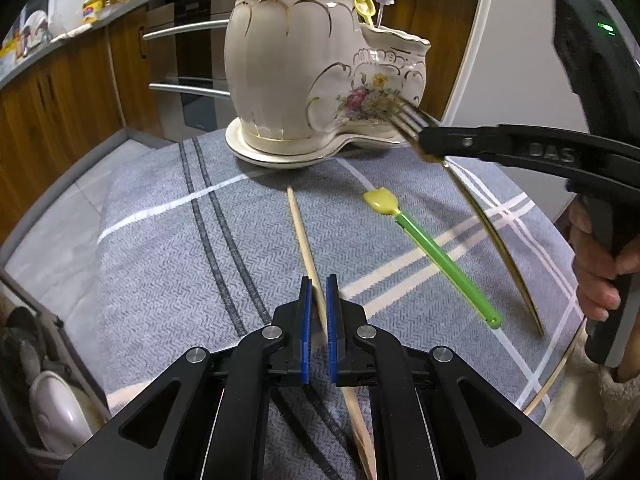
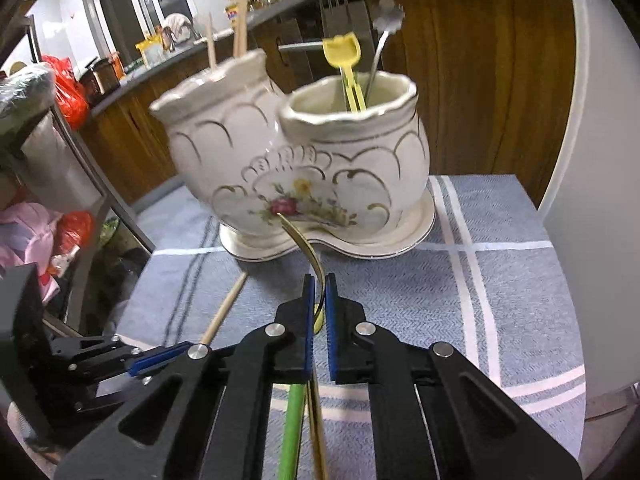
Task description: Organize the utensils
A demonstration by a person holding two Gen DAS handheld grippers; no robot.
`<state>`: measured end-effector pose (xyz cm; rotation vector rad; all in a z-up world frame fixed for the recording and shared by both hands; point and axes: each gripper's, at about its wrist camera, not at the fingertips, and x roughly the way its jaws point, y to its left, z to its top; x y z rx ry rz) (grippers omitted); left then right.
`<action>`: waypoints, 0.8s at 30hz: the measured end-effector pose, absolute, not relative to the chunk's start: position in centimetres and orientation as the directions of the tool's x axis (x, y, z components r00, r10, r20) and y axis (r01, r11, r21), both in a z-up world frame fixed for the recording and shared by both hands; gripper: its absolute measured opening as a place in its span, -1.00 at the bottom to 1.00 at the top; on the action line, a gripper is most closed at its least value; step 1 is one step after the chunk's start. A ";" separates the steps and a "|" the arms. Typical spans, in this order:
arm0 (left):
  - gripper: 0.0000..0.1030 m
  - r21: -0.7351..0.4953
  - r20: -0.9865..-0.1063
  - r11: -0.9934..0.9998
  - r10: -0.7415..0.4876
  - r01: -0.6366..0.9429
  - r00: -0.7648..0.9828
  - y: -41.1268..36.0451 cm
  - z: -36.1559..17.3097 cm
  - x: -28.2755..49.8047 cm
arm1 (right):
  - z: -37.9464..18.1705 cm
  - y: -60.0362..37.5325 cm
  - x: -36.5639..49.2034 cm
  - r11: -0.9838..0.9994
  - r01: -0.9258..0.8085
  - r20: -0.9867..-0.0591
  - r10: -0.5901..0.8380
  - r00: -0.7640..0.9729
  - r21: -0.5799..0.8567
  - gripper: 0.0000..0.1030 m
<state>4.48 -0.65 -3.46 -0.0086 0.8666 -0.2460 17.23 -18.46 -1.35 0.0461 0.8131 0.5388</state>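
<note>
A cream two-pot ceramic utensil holder [image 1: 304, 80] [image 2: 304, 168] stands on its saucer at the back of the cloth. My left gripper [image 1: 319, 284] is shut on a wooden chopstick [image 1: 301, 232] that lies along the cloth. My right gripper [image 2: 319, 280] is shut on a gold fork [image 2: 301, 246] [image 1: 472, 200], held above the cloth with its tines close to the holder's flower decoration. A green-handled yellow spoon [image 1: 436, 256] lies on the cloth between the chopstick and the fork. The holder has chopsticks in the tall pot and a yellow spoon [image 2: 343, 56] in the low pot.
A blue-grey checked cloth [image 1: 168, 240] covers the small round table. Wooden kitchen cabinets and an oven [image 1: 188, 60] stand behind. A white appliance wall [image 2: 592, 160] is at the right. Bags and a rack [image 2: 60, 160] are at the left.
</note>
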 end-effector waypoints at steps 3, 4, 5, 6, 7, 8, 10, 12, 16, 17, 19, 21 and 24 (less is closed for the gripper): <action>-0.87 -0.121 -0.752 0.971 -0.226 0.208 0.620 -0.5 -3.5 4.7 | -0.7 -18.9 16.8 0.857 -0.448 -0.654 0.494 0.574 0.254 -0.93; -0.87 -0.127 -0.750 0.970 -0.231 0.208 0.619 -0.4 -3.5 4.6 | -0.4 -19.2 16.5 0.851 -0.453 -0.640 0.506 0.578 0.265 -0.93; -0.88 -0.133 -0.750 0.969 -0.236 0.208 0.619 -0.4 -3.6 4.6 | -0.2 -19.0 16.4 0.849 -0.455 -0.631 0.511 0.583 0.268 -0.93; -0.88 -0.139 -0.748 0.968 -0.241 0.208 0.619 -0.3 -3.6 4.6 | 0.1 -19.2 16.2 0.847 -0.457 -0.621 0.516 0.589 0.270 -0.94; -0.89 -0.143 -0.747 0.967 -0.245 0.211 0.618 -0.3 -3.6 4.6 | 0.7 -19.6 15.9 0.845 -0.461 -0.605 0.521 0.601 0.270 -0.94; -0.89 -0.148 -0.745 0.966 -0.251 0.214 0.618 -0.3 -3.6 4.6 | 0.9 -19.6 15.6 0.843 -0.464 -0.592 0.526 0.611 0.271 -0.94; -0.91 -0.155 -0.741 0.964 -0.257 0.214 0.620 -0.2 -3.6 4.6 | 2.0 -20.0 15.1 0.838 -0.470 -0.563 0.538 0.627 0.278 -0.94; -0.91 -0.165 -0.733 0.963 -0.265 0.214 0.626 0.1 -3.4 4.6 | 2.8 -20.5 14.7 0.833 -0.474 -0.533 0.549 0.644 0.285 -0.94; -0.91 -0.163 -0.723 0.964 -0.262 0.211 0.639 0.4 -3.1 4.3 | 4.1 -21.7 13.2 0.835 -0.474 -0.473 0.550 0.689 0.281 -0.94; -0.91 -0.167 -0.719 0.963 -0.265 0.209 0.643 0.5 -3.0 4.3 | 4.3 -21.9 13.0 0.835 -0.473 -0.463 0.549 0.696 0.279 -0.94; -0.91 -0.175 -0.707 0.962 -0.271 0.210 0.653 0.4 -2.5 4.0 | 4.7 -22.3 12.4 0.837 -0.472 -0.433 0.547 0.716 0.277 -0.94; -0.91 -0.171 -0.687 0.961 -0.276 0.218 0.672 0.2 -1.8 3.6 | 5.2 -22.7 11.8 0.838 -0.470 -0.405 0.545 0.734 0.275 -0.95; -0.91 -0.163 -0.635 0.954 -0.296 0.251 0.714 -0.1 0.0 2.5 | 5.9 -23.5 11.5 0.839 -0.466 -0.359 0.542 0.760 0.281 -0.95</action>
